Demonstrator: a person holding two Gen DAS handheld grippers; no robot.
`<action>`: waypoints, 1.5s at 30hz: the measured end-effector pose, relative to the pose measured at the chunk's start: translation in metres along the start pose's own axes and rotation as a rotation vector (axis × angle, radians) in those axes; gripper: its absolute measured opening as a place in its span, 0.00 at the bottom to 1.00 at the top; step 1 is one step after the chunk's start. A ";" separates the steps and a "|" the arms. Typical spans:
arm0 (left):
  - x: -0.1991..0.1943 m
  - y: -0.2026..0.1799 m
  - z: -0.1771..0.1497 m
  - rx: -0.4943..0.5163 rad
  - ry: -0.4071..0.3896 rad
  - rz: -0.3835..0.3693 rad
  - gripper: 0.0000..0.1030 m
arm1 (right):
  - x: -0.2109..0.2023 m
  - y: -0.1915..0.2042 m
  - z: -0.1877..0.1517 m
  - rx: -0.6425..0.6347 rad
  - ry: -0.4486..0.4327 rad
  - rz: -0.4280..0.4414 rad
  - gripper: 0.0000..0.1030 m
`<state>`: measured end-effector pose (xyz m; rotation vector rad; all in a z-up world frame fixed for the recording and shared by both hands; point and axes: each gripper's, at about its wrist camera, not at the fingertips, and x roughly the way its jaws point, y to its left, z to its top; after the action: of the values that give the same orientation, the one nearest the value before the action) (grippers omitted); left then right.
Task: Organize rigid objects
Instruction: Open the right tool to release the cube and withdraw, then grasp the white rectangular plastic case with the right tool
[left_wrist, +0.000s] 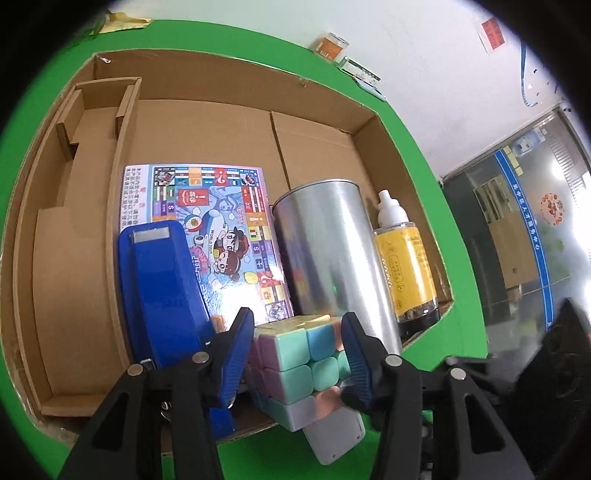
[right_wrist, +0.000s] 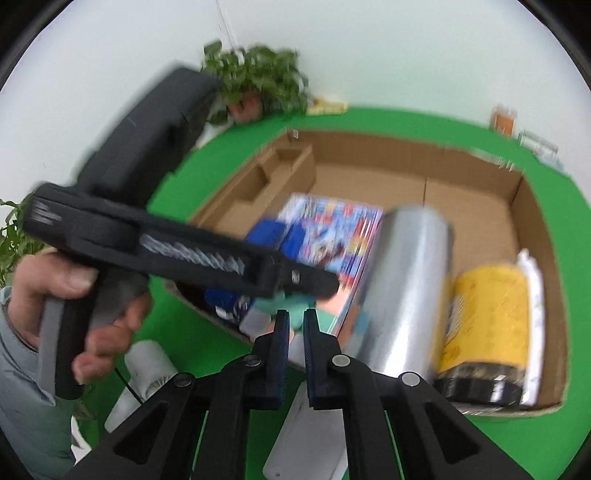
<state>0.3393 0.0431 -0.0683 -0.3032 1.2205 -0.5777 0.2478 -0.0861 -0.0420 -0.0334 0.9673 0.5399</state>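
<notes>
Cube (left_wrist: 306, 363) — a pastel puzzle cube — sat tilted between our left tongs (left_wrist: 299, 354), whose blue pads pressed its two sides, at the near edge of the cardboard box (left_wrist: 229, 110) on the green worktop (left_wrist: 424, 155). Beside it lay a silver can (left_wrist: 332, 251), its long axis running away from us. Our right tongs (right_wrist: 295, 325) were closed on nothing.

Bright, even indoor light. Left wrist view sharp; glare on metal can (left_wrist: 332, 254) and glossy booklet (left_wrist: 207, 236), window (left_wrist: 535, 236) at right blown out. Right wrist view motion-blurred throughout, box (right_wrist: 517, 206) contents smeared. Both: fisheye bending, dark vignette at corners. Shadows soft.
</notes>
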 end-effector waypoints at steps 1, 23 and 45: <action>-0.001 -0.001 -0.001 0.003 -0.005 0.005 0.46 | -0.003 0.000 -0.002 -0.001 -0.019 0.000 0.05; -0.103 -0.046 -0.155 0.035 -0.467 0.252 0.99 | -0.063 0.005 -0.122 0.099 -0.172 -0.095 0.99; 0.011 -0.039 -0.188 -0.130 -0.080 -0.091 0.91 | -0.020 0.005 -0.200 0.182 0.084 0.018 0.63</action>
<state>0.1547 0.0202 -0.1187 -0.4895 1.1733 -0.5599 0.0821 -0.1430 -0.1407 0.1165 1.0969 0.4686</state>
